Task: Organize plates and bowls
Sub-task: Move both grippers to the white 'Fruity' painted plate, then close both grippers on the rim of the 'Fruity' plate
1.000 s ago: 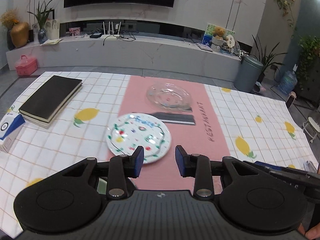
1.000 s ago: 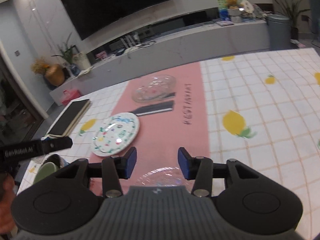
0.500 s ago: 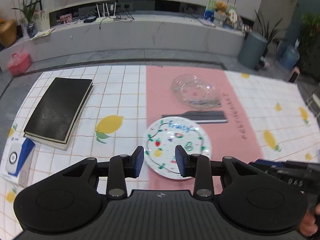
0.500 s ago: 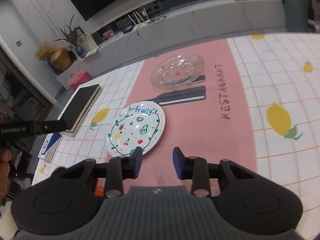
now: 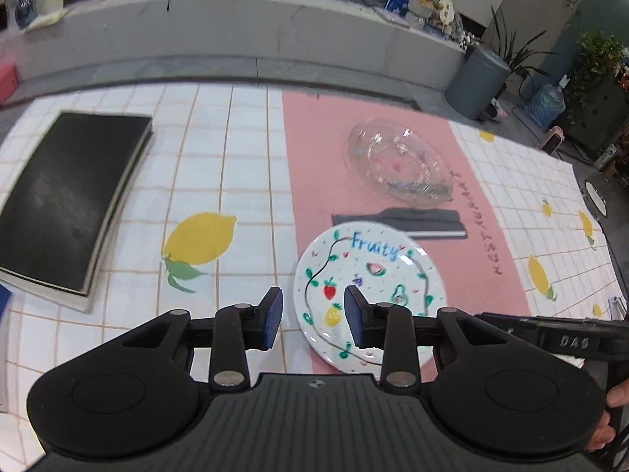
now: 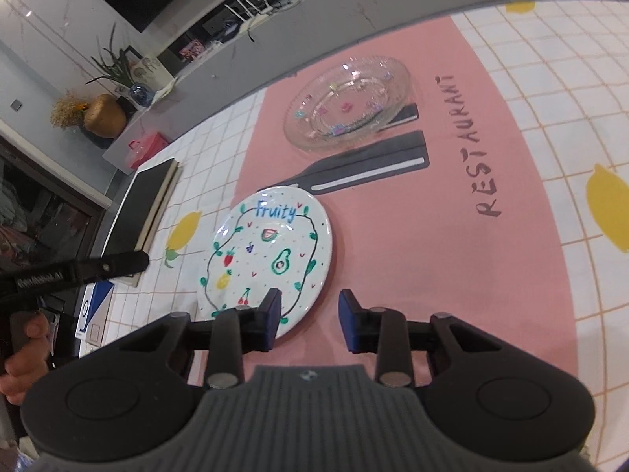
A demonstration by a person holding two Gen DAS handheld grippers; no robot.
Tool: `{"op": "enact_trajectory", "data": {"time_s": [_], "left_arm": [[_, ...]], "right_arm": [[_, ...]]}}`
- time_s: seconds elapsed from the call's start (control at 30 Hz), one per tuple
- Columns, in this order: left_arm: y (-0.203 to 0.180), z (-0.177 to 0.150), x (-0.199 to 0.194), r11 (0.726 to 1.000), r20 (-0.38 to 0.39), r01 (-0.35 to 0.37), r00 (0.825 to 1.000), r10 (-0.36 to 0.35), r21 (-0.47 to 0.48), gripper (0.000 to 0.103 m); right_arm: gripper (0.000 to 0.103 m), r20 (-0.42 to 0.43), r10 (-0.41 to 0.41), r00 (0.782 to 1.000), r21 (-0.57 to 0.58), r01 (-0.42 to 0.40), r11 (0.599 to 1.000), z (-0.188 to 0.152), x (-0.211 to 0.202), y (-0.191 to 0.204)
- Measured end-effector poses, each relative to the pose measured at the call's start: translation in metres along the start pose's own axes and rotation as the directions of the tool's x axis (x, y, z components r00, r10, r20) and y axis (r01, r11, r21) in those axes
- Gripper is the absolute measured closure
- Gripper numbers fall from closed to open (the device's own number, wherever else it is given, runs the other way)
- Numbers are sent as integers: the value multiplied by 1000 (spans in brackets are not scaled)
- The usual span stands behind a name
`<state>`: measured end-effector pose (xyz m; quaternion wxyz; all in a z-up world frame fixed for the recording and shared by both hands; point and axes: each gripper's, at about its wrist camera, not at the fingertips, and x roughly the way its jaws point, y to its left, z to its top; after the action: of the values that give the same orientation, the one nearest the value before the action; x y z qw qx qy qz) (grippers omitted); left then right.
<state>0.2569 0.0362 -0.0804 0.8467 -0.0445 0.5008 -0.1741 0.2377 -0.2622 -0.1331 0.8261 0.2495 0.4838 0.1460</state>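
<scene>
A white plate (image 5: 373, 275) painted with fruit and the word "Fruity" lies flat, half on the pink mat (image 5: 464, 236). Behind it on the mat rests a clear glass plate (image 5: 397, 165). My left gripper (image 5: 312, 316) hangs open over the painted plate's left rim, which shows in the gap between its blue pads, untouched. In the right wrist view my right gripper (image 6: 310, 320) hovers by the painted plate's (image 6: 267, 259) near right edge. Its jaws are closing with only mat between them. The glass plate (image 6: 346, 102) lies further back.
A black book (image 5: 67, 196) lies on the lemon-print cloth at the left, with a blue and white box (image 6: 92, 310) near it. A knife shape is printed on the mat between the plates. A hand (image 6: 23, 354) holds the other gripper's handle at the left edge.
Both grippers have moved forward and tipped down toward the painted plate, which now looks larger and closer. The right gripper's jaws have narrowed. The left jaws keep the same gap.
</scene>
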Motion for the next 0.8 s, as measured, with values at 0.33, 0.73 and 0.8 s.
{"op": "enact_trajectory", "data": {"time_s": [0.33,0.73,0.8], "left_arm": [[18,-6,40,999,-64,26,998,-28,-33,63],[18,0,57,997,-79,59,995,-64,-56,68],[13,1,58,999,-85,38,996,-41,-35,71]], "right_arm": [[78,-38,-2,999,44,4,999,7,27,-7],[89,-26,26,999,91,-23,996,9,37,-10],[94,-20,15,1000,105,-13,994,9,36,-12]]}}
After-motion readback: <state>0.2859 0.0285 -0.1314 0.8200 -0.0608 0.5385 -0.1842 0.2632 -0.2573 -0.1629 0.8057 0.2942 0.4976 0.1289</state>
